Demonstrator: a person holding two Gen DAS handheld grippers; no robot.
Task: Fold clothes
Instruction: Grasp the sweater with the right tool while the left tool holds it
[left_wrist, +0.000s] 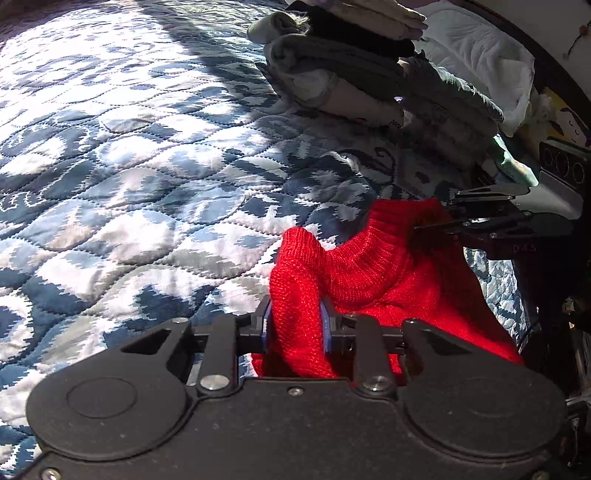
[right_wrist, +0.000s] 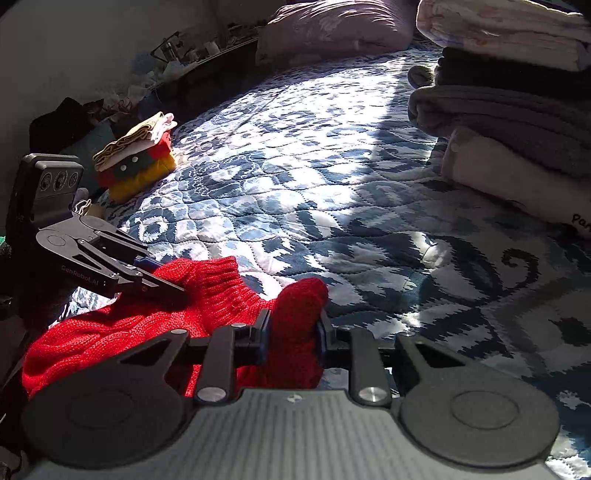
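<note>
- The red ribbed knit garment (left_wrist: 369, 273) lies bunched on the bed's blue-and-white patterned quilt (left_wrist: 147, 166).
- Left tool (left_wrist: 295, 325) is clamped on one fold of it.
- Right tool (right_wrist: 293, 332) is clamped on another.
- A stack of folded grey and white clothes (right_wrist: 517, 122) sits nearby.

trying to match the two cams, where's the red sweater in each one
Left wrist view: red sweater lower right, pinched in the left claw.
Right wrist view: sweater lower left, pinched in the right claw.
Shared landmark: the tall folded stack on the quilt.
</note>
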